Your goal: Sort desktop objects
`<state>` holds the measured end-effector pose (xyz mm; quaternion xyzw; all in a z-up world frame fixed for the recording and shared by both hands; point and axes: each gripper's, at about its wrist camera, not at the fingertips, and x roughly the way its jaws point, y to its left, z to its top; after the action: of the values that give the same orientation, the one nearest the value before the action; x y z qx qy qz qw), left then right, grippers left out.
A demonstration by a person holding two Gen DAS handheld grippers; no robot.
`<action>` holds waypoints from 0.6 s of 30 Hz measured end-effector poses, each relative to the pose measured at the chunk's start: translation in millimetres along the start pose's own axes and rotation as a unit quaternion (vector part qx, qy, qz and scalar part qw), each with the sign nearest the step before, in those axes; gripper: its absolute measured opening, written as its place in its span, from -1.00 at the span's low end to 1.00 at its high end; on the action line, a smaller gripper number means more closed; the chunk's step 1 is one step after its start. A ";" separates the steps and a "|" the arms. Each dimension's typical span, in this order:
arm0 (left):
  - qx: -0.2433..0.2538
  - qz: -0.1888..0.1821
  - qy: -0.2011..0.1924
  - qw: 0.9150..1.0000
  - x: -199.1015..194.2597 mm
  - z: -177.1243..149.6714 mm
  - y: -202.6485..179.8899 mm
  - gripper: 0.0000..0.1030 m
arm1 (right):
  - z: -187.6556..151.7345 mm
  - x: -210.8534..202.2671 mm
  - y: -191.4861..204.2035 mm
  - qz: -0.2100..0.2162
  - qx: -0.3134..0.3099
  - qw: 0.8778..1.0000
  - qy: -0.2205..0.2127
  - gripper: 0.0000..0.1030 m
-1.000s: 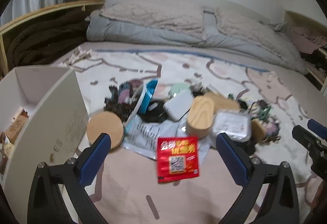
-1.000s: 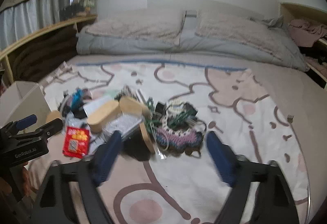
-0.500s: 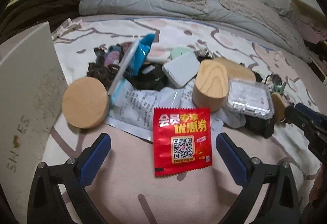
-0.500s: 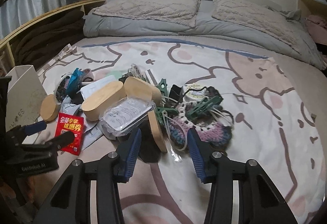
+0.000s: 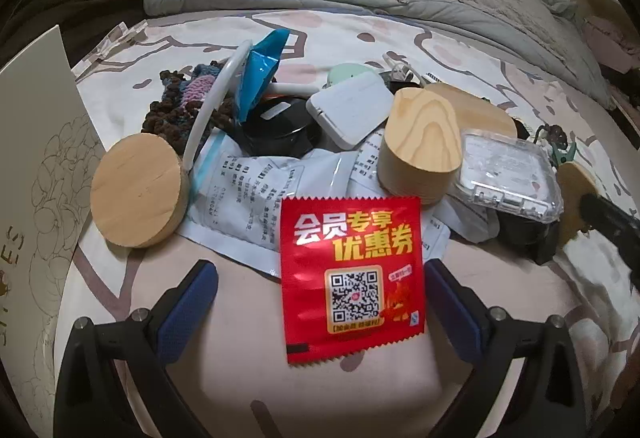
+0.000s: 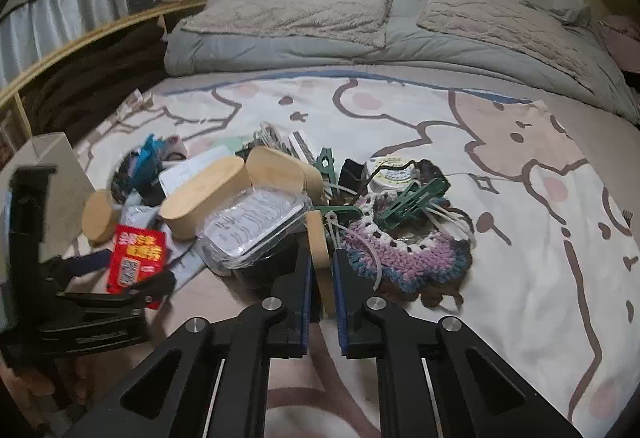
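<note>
Pads of my left gripper (image 5: 320,302) stand wide, having just narrowed slightly, flanking the red sachet (image 5: 352,274), which lies flat, long axis pointing away. My right gripper (image 6: 322,278) has just clamped the edge-on wooden disc (image 6: 320,250)

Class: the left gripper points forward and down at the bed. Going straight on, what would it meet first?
Probably the red sachet, which lies flat between the open left gripper's fingers; depth is uncertain.

Both my wrist cameras tilt down over the bed (image 6: 520,238); left sits close on the red packet (image 5: 352,282), which both views share.
</note>
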<state>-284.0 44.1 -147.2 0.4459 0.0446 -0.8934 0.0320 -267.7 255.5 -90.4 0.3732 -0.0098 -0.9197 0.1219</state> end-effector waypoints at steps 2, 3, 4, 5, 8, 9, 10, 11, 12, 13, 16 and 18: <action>-0.002 -0.001 -0.004 1.000 -2.1 0.3 1.2 0.69 | -1.2 -6.9 -1.4 0.004 0.009 1.000 -0.002 -0.82; -0.003 -0.002 -0.006 1.000 -3.0 0.4 2.0 0.67 | -2.1 -10.6 -1.9 0.006 0.013 1.000 -0.003 -0.83; -0.004 -0.002 -0.007 1.000 -3.4 0.3 2.3 0.60 | -2.9 -13.6 -2.3 0.008 0.016 1.000 -0.003 -0.83; -0.004 -0.002 -0.009 1.000 -4.0 0.1 2.4 0.49 | -3.6 -16.2 -2.8 0.010 0.019 1.000 -0.004 -0.83; -0.003 -0.006 -0.013 1.000 -7.7 0.1 3.1 0.15 | -7.0 -27.4 -4.1 0.023 0.033 0.999 -0.008 -0.83; -0.002 -0.009 -0.013 1.000 -9.1 -0.1 3.5 0.09 | -8.6 -31.3 -4.2 0.028 0.037 0.999 -0.009 -0.83; -0.001 -0.012 -0.013 1.000 -10.0 -0.6 3.5 -0.03 | -10.2 -35.4 -4.1 0.035 0.042 0.998 -0.011 -0.83; 0.000 -0.015 -0.013 1.000 -11.7 -1.5 3.7 -0.16 | -12.0 -39.8 -3.7 0.042 0.046 0.998 -0.013 -0.83; 0.002 -0.017 -0.012 1.000 -13.0 -2.2 3.6 -0.23 | -13.8 -44.0 -3.0 0.048 0.049 0.998 -0.014 -0.83; 0.004 -0.017 -0.012 1.000 -14.8 -3.3 3.6 -0.32 | -15.4 -47.8 -2.2 0.052 0.052 0.997 -0.016 -0.83; 0.007 -0.022 -0.008 1.000 -19.7 -6.9 4.9 -0.46 | -18.5 -56.6 -0.1 0.058 0.056 0.997 -0.020 -0.83; 0.005 -0.028 -0.005 1.000 -24.2 -10.0 7.9 -0.56 | -21.5 -61.6 0.0 0.061 0.060 0.996 -0.023 -0.83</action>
<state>-260.8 37.7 -134.3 0.4399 0.0519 -0.8965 0.0053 -210.3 271.3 -63.8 0.3572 -0.0904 -0.9166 0.1548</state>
